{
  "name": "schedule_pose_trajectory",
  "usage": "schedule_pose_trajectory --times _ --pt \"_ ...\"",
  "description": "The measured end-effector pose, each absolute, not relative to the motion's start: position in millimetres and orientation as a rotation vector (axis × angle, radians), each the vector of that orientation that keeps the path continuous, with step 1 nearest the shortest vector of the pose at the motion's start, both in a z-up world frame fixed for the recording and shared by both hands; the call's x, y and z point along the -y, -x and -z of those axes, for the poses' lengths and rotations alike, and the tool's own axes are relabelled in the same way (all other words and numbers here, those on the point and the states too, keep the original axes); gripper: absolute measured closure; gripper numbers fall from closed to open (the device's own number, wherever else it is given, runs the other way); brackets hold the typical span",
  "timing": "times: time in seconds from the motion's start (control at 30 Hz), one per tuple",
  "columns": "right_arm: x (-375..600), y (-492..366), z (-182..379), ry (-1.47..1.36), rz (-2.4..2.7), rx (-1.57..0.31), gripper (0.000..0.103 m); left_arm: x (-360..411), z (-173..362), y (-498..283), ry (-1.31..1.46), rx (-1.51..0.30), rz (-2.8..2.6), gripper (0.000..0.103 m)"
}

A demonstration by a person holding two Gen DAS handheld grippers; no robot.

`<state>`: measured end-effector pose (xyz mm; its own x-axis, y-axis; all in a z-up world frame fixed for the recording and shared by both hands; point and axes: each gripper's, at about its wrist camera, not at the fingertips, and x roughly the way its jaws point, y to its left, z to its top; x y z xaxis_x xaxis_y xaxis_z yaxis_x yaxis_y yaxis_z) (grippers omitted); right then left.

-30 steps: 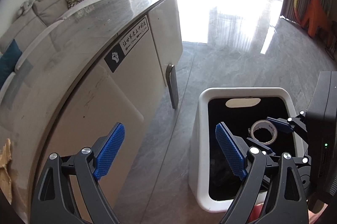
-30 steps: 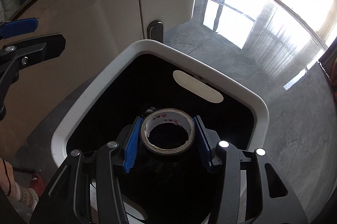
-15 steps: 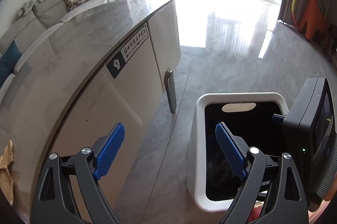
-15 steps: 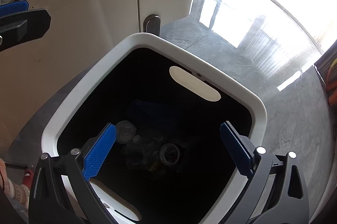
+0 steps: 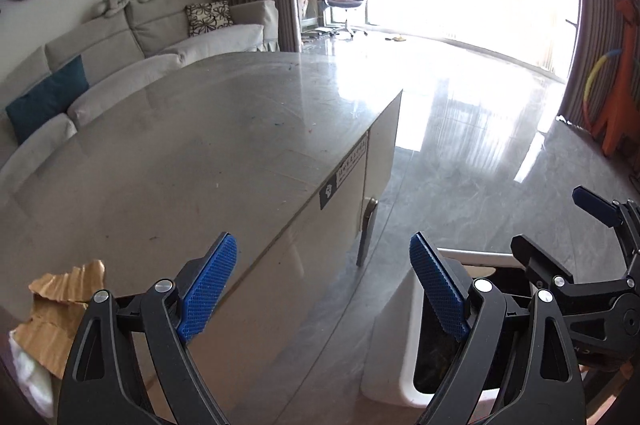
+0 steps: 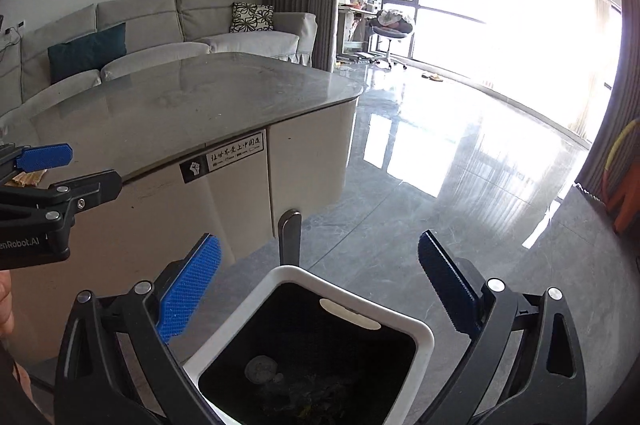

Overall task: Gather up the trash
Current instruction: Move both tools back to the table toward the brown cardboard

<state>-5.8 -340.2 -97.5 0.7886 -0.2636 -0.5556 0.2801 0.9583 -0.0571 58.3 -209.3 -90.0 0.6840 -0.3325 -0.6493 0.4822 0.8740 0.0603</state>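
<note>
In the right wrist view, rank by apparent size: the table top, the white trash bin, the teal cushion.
1. table top
2. white trash bin, enlarged by nearness
3. teal cushion, far off, so unsure

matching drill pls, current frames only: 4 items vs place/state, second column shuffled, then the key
Items:
1. torn cardboard scrap
2. white trash bin
3. left gripper
4. teal cushion

Places/states:
A. on the grey sofa
B. open, nothing between the fingers
C. on the floor beside the counter, dark liner, trash at the bottom
D. on the countertop near its edge

Pairs: 1-D, 2-C, 3-B, 4-A
</note>
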Motion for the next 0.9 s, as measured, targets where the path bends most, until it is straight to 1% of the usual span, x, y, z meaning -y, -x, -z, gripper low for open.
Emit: schedule_pose_trajectory --times 0.1,0.27,0.43,0.63,0.9 --pt "332 6 80 -0.057 0.270 -0.540 0.005 184 80 -58 -0.201 -0.670 0.405 0.014" --pt "308 1 59 -0.071 0.209 -0.504 0.005 137 68 -56 -0.143 -0.667 0.283 0.013" --pt "281 -11 52 -0.047 0.163 -0.487 0.005 89 64 -43 -0.037 -0.687 0.194 0.012" --pt "251 -23 44 -0.031 0.103 -0.485 0.005 50 74 -36 0.026 -0.734 0.117 0.011" --pt "214 -29 32 0.002 0.046 -0.447 0.005 35 115 -54 0.013 -0.857 0.098 0.011"
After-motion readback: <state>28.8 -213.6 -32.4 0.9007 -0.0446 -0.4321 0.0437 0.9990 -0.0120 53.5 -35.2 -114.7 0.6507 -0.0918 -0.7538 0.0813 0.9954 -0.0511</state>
